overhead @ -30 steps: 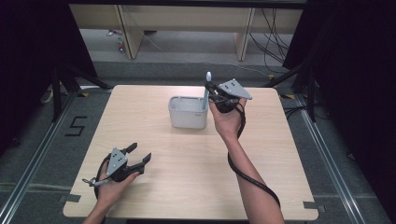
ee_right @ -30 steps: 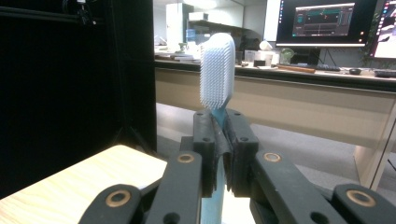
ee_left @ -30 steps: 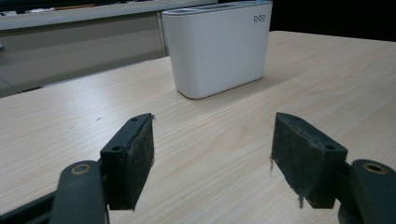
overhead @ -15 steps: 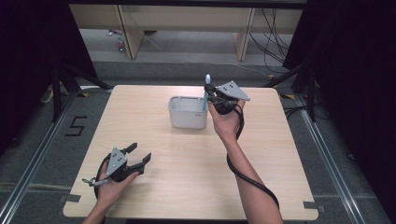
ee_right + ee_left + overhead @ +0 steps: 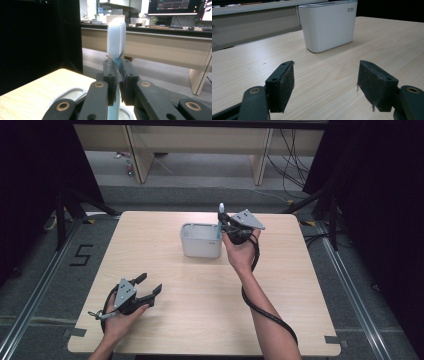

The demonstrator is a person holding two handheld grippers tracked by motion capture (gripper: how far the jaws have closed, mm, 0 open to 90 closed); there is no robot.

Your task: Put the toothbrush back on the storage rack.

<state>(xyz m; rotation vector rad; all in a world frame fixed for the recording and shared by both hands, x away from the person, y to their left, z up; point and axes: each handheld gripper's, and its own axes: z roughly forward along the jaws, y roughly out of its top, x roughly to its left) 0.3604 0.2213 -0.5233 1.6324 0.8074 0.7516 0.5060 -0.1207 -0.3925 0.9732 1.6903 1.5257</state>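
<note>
A white slotted holder (image 5: 200, 240) stands on the wooden table (image 5: 290, 285) near its far middle. My right gripper (image 5: 223, 224) hovers just above the holder's right end, shut on a light-blue toothbrush (image 5: 221, 210) that stands upright with its bristle head on top. In the right gripper view the toothbrush (image 5: 116, 40) rises from between the pressed jaws (image 5: 117, 75), its handle running down toward the holder's slots (image 5: 68, 96). My left gripper (image 5: 148, 285) rests low near the table's front left, open and empty. In the left gripper view its pads (image 5: 284, 85) frame bare table, the holder (image 5: 328, 25) well ahead.
The table's far edge lies just behind the holder. Beyond it on the floor are bench legs (image 5: 140, 157) and cables (image 5: 292, 165). A black cable (image 5: 267, 315) trails from the right gripper along the forearm. Dark curtains stand to the left and right.
The right gripper with the toothbrush has shifted only slightly above the holder's right end. The left gripper has stayed put, open.
</note>
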